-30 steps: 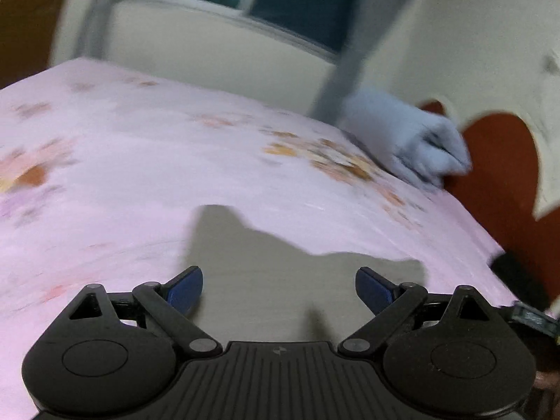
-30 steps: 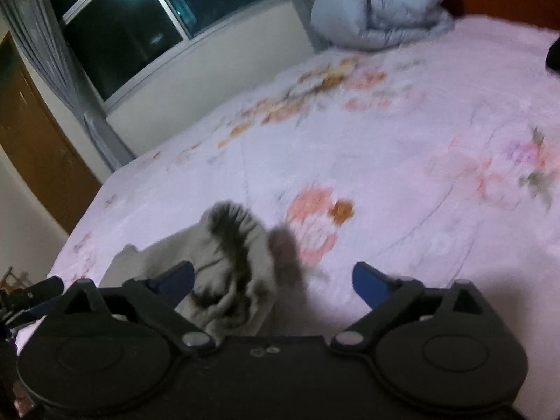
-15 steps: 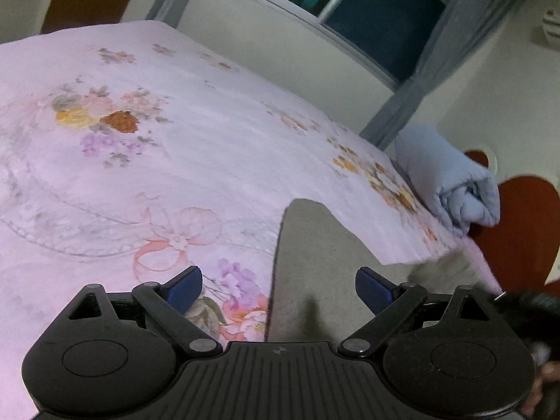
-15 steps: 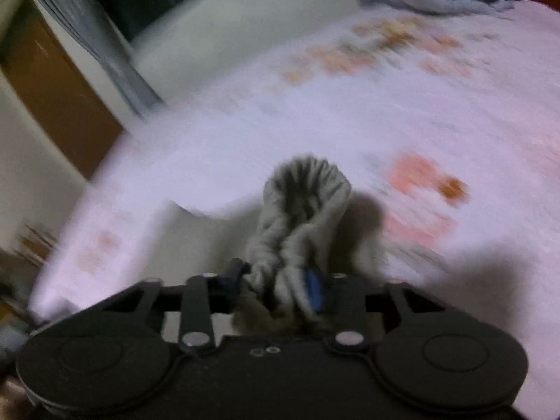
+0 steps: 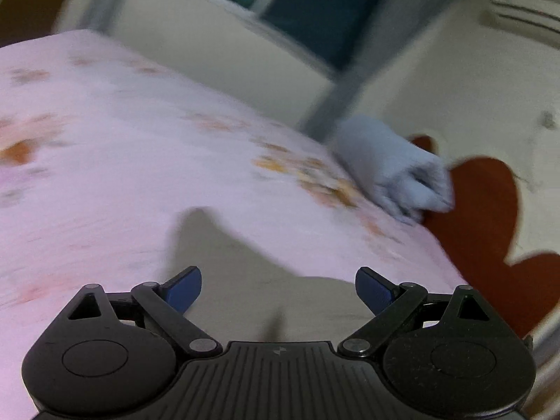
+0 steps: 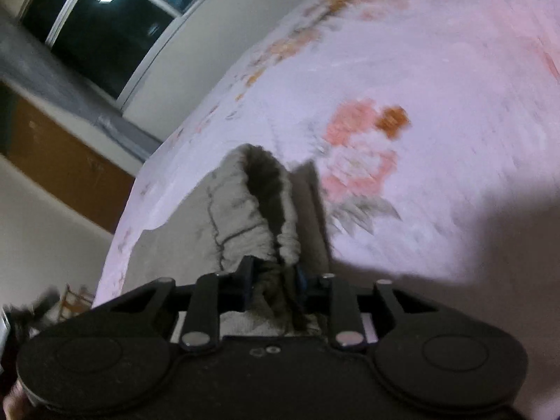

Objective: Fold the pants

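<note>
The grey fabric pants (image 6: 241, 217) are laid on the pink floral bedsheet (image 6: 437, 70), and their gathered elastic waistband is clamped between the nearly closed blue-padded jaws of the black right gripper (image 6: 273, 280), the bunched cloth rising toward 12 o'clock in the right wrist view. In the left wrist view the black left gripper (image 5: 278, 288) is held with its blue pads spread wide and nothing between them, above a flat grey part of the pants (image 5: 245, 273). A rolled pale blue blanket (image 5: 392, 168) is seen at about 2 o'clock beside the reddish-brown scalloped headboard (image 5: 490, 217).
</note>
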